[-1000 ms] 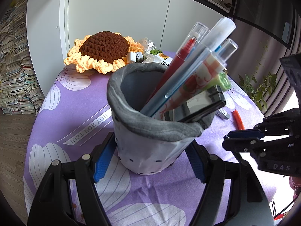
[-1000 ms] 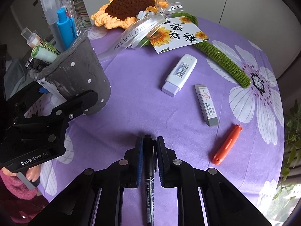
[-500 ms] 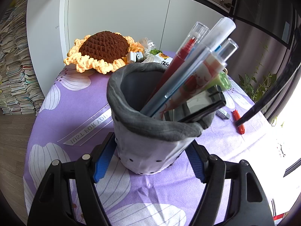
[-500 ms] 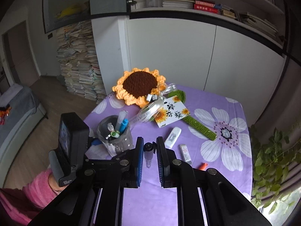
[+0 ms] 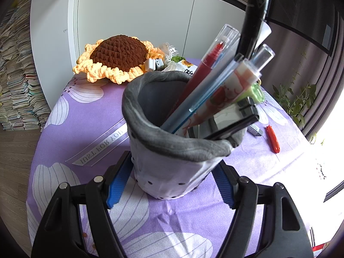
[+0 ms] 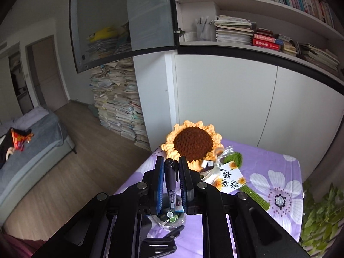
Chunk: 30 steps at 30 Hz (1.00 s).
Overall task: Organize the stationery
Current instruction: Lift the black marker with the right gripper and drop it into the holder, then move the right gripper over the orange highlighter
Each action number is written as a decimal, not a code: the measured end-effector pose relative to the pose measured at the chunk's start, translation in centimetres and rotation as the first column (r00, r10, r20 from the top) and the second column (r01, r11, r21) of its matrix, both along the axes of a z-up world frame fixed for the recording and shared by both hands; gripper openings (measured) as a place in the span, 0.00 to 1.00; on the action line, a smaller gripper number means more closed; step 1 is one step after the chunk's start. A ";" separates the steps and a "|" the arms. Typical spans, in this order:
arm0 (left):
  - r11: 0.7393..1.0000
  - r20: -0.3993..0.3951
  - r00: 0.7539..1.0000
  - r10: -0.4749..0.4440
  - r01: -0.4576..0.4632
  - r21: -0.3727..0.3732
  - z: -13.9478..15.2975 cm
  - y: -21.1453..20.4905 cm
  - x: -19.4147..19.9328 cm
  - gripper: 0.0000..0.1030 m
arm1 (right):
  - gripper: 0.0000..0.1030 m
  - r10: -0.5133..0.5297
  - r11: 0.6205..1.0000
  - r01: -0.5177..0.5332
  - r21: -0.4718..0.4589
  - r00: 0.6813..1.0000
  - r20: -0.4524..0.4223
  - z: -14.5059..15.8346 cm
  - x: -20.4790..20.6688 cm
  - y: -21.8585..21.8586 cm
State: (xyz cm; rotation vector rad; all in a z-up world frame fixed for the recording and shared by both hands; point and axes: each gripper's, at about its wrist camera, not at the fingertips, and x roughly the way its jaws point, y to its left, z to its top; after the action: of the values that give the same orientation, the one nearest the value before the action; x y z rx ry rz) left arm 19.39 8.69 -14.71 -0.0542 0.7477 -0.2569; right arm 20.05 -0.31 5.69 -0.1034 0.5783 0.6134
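My left gripper (image 5: 172,185) has its fingers (image 5: 117,185) pinching the grey fabric pen pot (image 5: 172,150), which stands on the purple worktop (image 5: 86,118). In the pot: a red pen (image 5: 206,68), a blue pen (image 5: 204,99), a patterned pen (image 5: 221,94) and dark clips (image 5: 234,126). My right gripper (image 6: 171,178) pinches a black marker (image 6: 171,180), held above the pot's mouth. An orange cutter (image 5: 272,138) lies on the worktop.
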 end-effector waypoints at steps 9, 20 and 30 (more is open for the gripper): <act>1.000 -0.003 1.000 -0.001 0.001 -0.002 -0.2 0.0 -0.1 0.70 | 0.14 0.015 0.999 -0.013 0.039 0.999 -0.045 -1.5 1.7 0.3; 1.000 -0.005 1.000 -0.001 0.001 -0.002 -0.2 0.0 -0.1 0.70 | 0.14 0.015 1.000 -0.019 -0.025 0.985 -0.172 -6.9 2.5 0.4; 1.000 -0.012 1.000 -0.001 0.001 -0.005 -0.3 0.0 0.0 0.71 | 0.14 -0.115 0.993 0.111 -0.031 0.973 -0.200 -8.0 2.0 -5.4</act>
State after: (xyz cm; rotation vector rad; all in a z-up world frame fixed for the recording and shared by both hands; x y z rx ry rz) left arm 19.42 8.74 -15.05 -0.0603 0.7587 -0.2596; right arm 22.09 -5.70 -2.28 -0.0264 0.7813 0.5107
